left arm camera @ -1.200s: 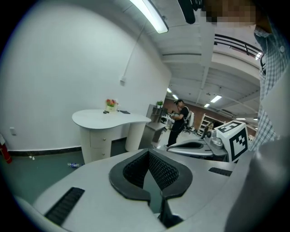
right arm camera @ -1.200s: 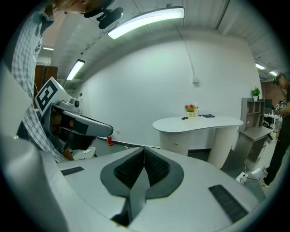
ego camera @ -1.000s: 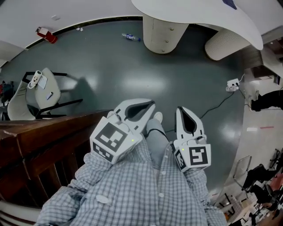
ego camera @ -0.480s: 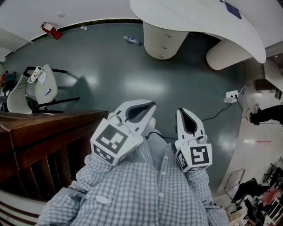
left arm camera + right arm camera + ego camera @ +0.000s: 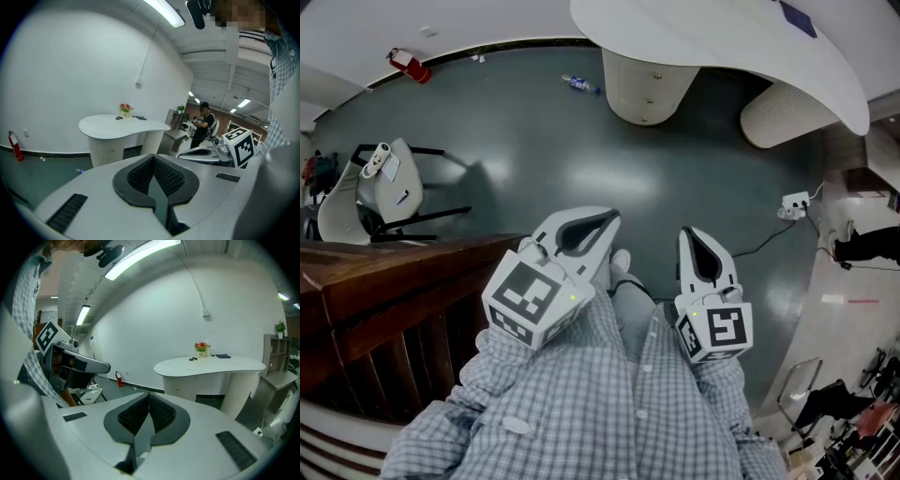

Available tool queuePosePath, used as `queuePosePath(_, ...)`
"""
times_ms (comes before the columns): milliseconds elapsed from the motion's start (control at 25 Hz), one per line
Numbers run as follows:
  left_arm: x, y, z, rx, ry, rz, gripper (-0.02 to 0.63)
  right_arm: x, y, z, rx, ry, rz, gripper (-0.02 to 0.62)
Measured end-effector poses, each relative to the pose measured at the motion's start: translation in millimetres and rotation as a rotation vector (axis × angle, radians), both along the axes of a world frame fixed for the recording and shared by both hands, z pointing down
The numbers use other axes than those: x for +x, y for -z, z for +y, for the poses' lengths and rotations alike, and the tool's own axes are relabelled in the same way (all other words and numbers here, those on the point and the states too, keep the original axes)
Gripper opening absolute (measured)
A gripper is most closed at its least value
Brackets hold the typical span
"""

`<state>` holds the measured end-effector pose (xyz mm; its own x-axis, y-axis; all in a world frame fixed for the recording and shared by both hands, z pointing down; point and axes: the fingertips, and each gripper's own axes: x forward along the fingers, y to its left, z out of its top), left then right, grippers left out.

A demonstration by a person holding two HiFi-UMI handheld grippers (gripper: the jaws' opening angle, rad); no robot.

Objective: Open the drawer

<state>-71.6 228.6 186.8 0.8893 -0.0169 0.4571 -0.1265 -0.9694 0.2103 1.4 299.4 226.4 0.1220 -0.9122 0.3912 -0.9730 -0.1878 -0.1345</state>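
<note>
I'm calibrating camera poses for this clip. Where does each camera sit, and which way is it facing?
Head view: on the person's head, facing steeply down at the floor; shows checked sleeves, the left hand-held gripper and the right hand-held gripper.
Left gripper view: on the left hand-held gripper, looking along its shut jaws at the white counter; the right one's marker cube shows.
Right gripper view: on the right hand-held gripper, along its shut jaws at that counter; the left one's cube shows.
Shared: both gripper views show the fire extinguisher.
</note>
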Motion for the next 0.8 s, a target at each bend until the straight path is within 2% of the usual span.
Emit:
queuePosePath(400,31.5,-1.0,-29.6,-0.009,-0.030,0.012,0.005,20.6,2.7,-27.5,-0.014,-0.011,0.017,0.009)
queuePosePath(800,55.3,12.8,-96.0,0.006,-0.019,0.035,0.005,44.0,18.9,-101.4,0.007,0.014,0.040,0.009)
